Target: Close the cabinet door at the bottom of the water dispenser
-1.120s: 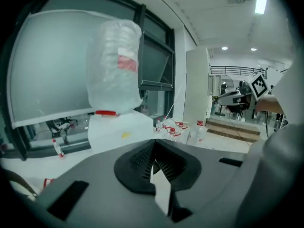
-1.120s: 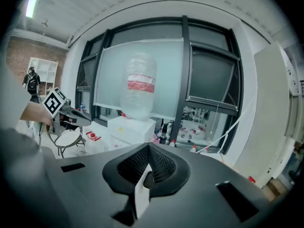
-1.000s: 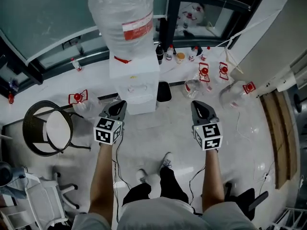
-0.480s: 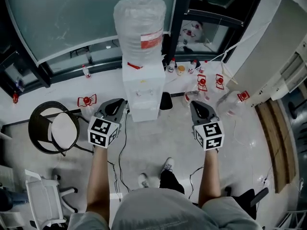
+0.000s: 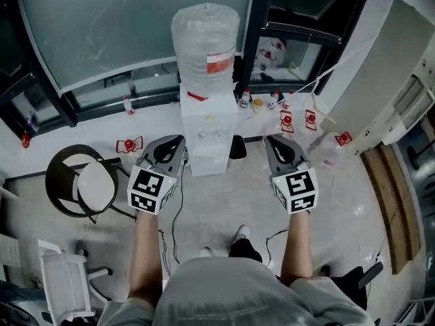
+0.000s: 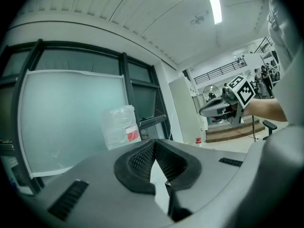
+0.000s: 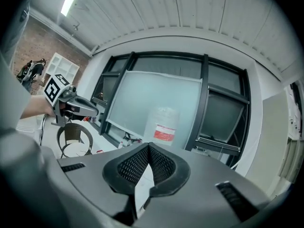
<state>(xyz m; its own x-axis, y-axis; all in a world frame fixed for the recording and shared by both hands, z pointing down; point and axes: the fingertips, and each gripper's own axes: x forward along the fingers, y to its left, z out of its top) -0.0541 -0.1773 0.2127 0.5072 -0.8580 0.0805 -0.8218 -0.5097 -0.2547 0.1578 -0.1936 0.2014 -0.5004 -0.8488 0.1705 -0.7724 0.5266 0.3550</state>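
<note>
- left gripper (image 5: 177, 141): jaws together, nothing between the ribbed pads, held about level in front of the body.
- right gripper (image 5: 272, 141): same, jaws closed and empty, aimed towards the window.
- white water dispenser (image 5: 208, 136) stands against the window wall between the two grippers. A clear plastic-wrapped water bottle (image 5: 204, 43) with a red label sits on top.
- cabinet door: at the bottom front of the dispenser, hidden from the steep head view and below both gripper views. Can't tell whether it is ajar or shut.
- Judgement: both grippers are high, at upper-body level of the dispenser and short of it. The reach down to the door comes first.
- To do it well: crouch or lower one gripper to the base and keep its jaws shut as a blunt pusher, no grasp needed.
- Put the tip on the door's free edge, away from the hinge, and push straight in until flush.
- Push slowly; a hard shove could rock the top-heavy bottle.
- Watch the red-capped clear bottles (image 5: 287, 119) on the floor just right of the dispenser and the black cable (image 5: 172, 212) trailing by the feet.
- black round chair (image 5: 75, 182) is well to the left, out of the way.
</note>
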